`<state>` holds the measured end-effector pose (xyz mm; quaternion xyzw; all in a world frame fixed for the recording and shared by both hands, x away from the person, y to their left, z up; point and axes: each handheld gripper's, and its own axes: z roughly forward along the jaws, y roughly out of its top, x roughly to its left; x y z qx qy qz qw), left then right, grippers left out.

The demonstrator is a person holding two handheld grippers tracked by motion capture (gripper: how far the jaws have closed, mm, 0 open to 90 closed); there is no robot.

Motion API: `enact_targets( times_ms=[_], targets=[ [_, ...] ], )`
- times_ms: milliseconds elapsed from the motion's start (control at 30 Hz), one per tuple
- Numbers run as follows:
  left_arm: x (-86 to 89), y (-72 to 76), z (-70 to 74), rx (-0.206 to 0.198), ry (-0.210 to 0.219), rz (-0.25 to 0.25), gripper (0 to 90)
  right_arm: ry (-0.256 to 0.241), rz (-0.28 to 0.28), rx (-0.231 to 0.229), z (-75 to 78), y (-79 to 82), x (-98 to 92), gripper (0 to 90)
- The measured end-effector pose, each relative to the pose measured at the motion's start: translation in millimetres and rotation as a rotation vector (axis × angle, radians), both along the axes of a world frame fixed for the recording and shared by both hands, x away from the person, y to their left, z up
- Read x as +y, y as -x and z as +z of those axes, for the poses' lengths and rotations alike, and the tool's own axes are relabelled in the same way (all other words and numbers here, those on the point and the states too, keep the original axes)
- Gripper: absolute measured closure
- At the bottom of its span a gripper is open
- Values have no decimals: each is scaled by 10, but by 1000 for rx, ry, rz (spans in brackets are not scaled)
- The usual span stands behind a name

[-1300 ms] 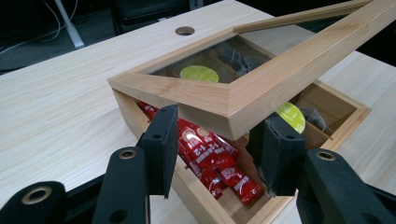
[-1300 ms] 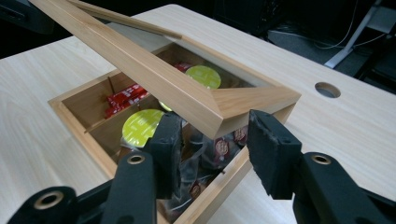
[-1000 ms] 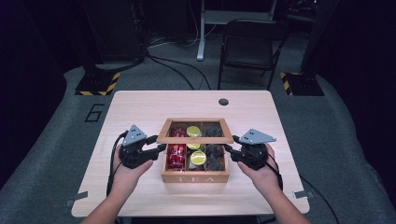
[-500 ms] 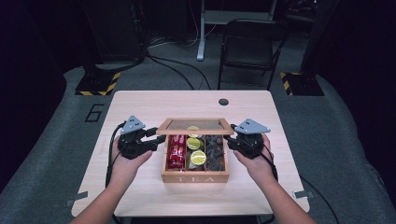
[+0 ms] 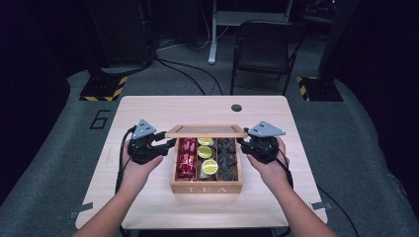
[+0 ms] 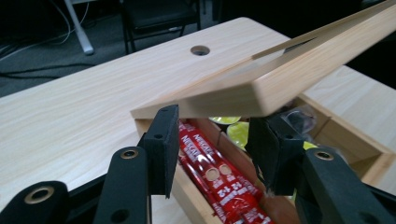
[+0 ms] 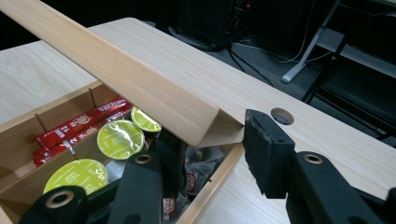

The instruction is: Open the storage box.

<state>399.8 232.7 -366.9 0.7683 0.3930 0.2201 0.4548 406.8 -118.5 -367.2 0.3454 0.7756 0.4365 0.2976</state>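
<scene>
The left gripper [image 5: 165,146] stands with its jaws spread wide at the left front corner of the raised pale wooden lid [image 5: 206,131]; in the left gripper view [image 6: 212,149] that corner hangs at twelve o'clock just above the two pads, and whether it rests on them cannot be told. The right gripper [image 5: 242,143], also spread wide, meets the lid's other front corner; the right gripper view [image 7: 210,154] shows that corner sitting down between the jaws.

The lid tilts up over the open wooden tea box [image 5: 206,188], which lies mid-table between the hands. From above, three compartments show: red stick sachets [image 5: 187,157] at nine o'clock, lime-green foil-topped capsules [image 5: 209,166] in the middle, dark wrapped packets [image 5: 227,158] at three o'clock. The light wooden table [image 5: 148,111] has a round cable hole [image 5: 236,107] at twelve o'clock.
</scene>
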Motion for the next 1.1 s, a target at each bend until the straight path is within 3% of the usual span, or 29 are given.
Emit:
enact_targets(
  times_ms=[267, 500, 733, 967, 1100],
  targets=[
    [-33, -106, -38, -11, 21, 10, 579, -7, -2, 8, 17, -22, -2, 594],
    [-52, -138, -24, -28, 11, 27, 601, -17, -3, 9, 36, -51, -6, 595],
    [-47, -218, 47, -27, 21, 32, 610, -52, -12, 18, 104, -144, -6, 593],
    [-87, -283, 101, -40, 24, 70, 620, -40, -15, 12, 186, -245, 7, 597],
    [-97, -314, 125, -37, 25, 81, 622, -74, -32, 20, 195, -283, 10, 577]
  ],
)
